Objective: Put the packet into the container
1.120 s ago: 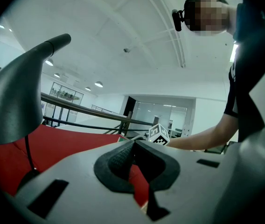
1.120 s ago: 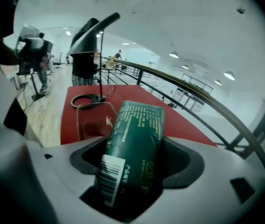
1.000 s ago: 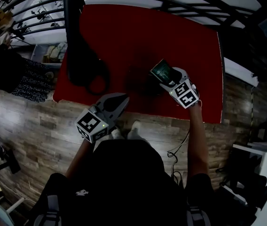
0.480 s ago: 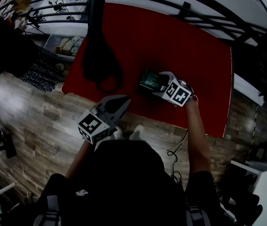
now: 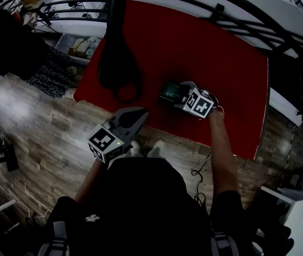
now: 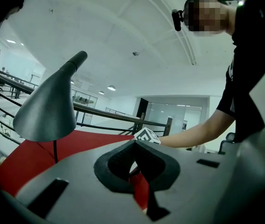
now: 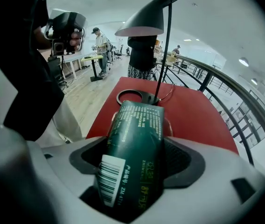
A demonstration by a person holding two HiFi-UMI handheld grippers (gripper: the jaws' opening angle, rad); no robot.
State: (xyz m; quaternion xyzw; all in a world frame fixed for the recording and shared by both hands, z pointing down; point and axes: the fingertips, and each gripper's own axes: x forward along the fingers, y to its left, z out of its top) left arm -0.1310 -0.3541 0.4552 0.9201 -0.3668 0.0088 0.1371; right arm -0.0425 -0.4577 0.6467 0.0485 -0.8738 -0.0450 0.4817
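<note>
Gripping the green packet (image 5: pixel 170 92) (image 7: pixel 136 139), the right gripper (image 5: pixel 178 95) (image 7: pixel 133 164) has its jaws clamped on the packet's barcoded end. It has swung since a second ago: then it pointed toward 11 o'clock with the packet raised, now it points toward 9 o'clock with the packet lower over the red table (image 5: pixel 226 63). In the right gripper view, what looks like a clear container (image 7: pixel 169 125) shows just behind the packet, toward the lamp (image 5: pixel 117 63) at 12 o'clock. The left gripper (image 5: pixel 136 117) (image 6: pixel 135 167) has barely moved, hanging at the table's 6 o'clock edge with jaws together and nothing between them.
</note>
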